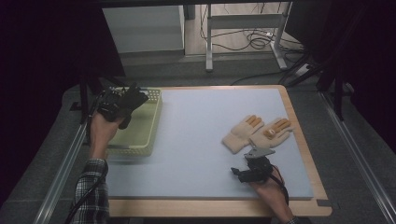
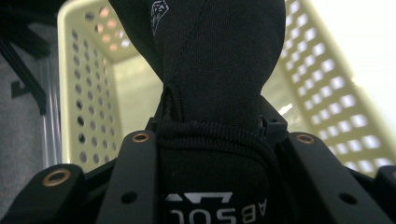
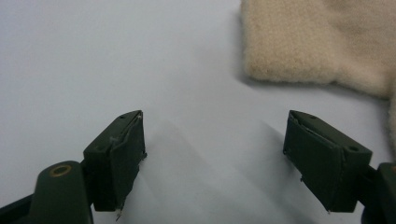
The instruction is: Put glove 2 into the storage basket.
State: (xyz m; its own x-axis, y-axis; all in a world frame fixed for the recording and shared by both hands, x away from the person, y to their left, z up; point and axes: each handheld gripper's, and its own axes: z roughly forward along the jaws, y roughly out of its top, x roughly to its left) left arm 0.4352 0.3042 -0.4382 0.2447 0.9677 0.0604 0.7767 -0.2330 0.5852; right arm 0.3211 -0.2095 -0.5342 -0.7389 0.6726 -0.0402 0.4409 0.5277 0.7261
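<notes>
The high view looks forward and down from above the person's side of the bench (image 1: 299,205), far enough back to take in the whole blue mat (image 1: 196,140) and the floor beyond. The left gripper view looks along its own jaws, very close to a black glove (image 2: 215,70), into the pale basket (image 2: 327,93) seen at the mat's left edge in the high view (image 1: 140,126). The right gripper view faces down, near the mat (image 3: 140,56), and shares the cream gloves (image 3: 317,42) with the high view (image 1: 243,133).
</notes>
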